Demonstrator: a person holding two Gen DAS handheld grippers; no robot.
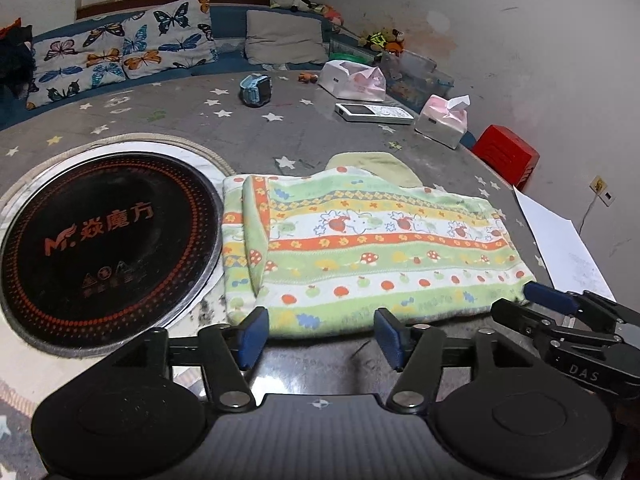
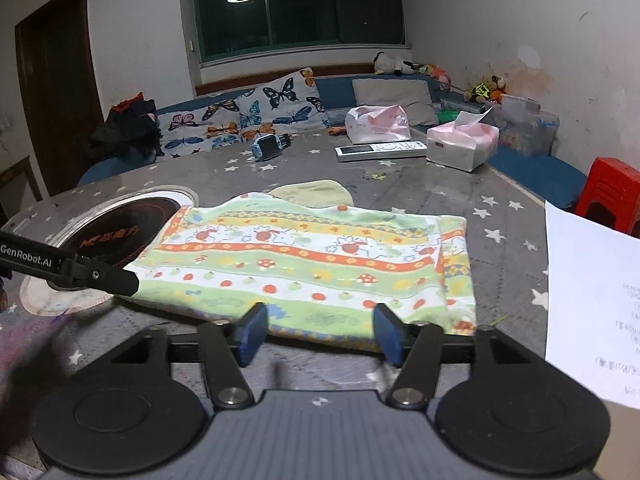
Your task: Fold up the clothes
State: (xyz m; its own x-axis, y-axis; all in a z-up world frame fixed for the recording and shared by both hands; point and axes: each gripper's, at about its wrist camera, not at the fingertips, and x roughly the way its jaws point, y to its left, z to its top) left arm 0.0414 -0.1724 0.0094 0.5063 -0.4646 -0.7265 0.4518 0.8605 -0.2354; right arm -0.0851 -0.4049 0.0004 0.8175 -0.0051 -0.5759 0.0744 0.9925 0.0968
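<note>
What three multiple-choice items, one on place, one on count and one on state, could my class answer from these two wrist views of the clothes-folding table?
1. Where does the round black cooktop lie relative to the patterned garment in the left wrist view?
A. to its left
B. on top of it
C. beyond its far edge

2. How many pink tissue packs stand at the far side of the table?
A. none
B. two
C. five

3. How does the left gripper stand?
A. shut on the garment
B. shut on the sheet of paper
C. open, holding nothing

Answers: 1 A, the cooktop sits beside the garment's left edge. 2 B, one pack near the white remote, another behind it. 3 C, its blue pads are spread apart at the garment's near edge.
</note>
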